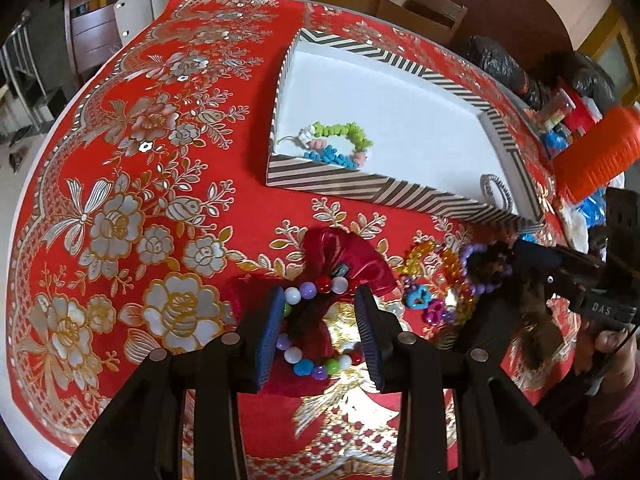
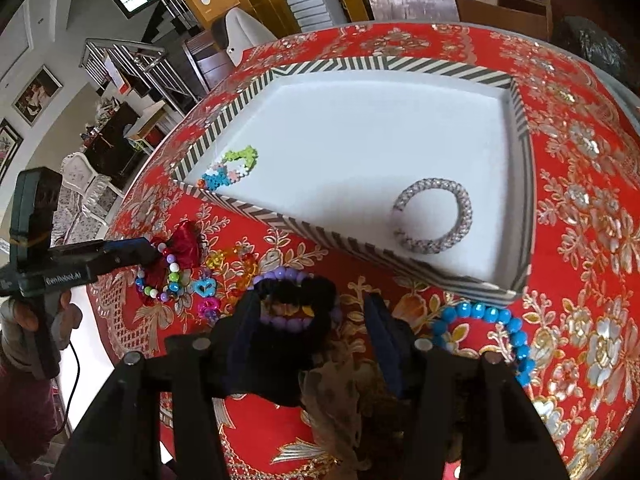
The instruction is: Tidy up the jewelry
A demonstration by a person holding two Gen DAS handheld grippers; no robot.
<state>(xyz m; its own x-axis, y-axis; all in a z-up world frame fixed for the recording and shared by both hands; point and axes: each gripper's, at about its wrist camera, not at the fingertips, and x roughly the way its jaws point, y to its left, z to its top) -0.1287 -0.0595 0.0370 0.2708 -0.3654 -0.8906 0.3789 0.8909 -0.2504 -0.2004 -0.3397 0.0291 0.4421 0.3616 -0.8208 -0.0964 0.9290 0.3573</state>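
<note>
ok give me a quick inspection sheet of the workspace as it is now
surface: red floral tablecloth.
job's things: striped box holds a pastel bracelet and a crystal bangle; multicolour bead bracelet on a red pouch; purple bracelet and blue bracelet on the cloth.
clutter: orange object, black bags.
grippers: left hand-held gripper straddles the multicolour bracelet, open; right hand-held gripper open over the purple one.
cables: black cord.
surroundings: chairs, staircase.

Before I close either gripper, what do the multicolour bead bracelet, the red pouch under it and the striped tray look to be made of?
Multicolour bead bracelet: glossy round beads with highlights, probably plastic or acrylic.
Red pouch: shiny, crumpled fabric, satin-like.
Striped tray: stiff, matte walls with printed stripes and a white lining, likely cardboard; cannot be sure.
</note>
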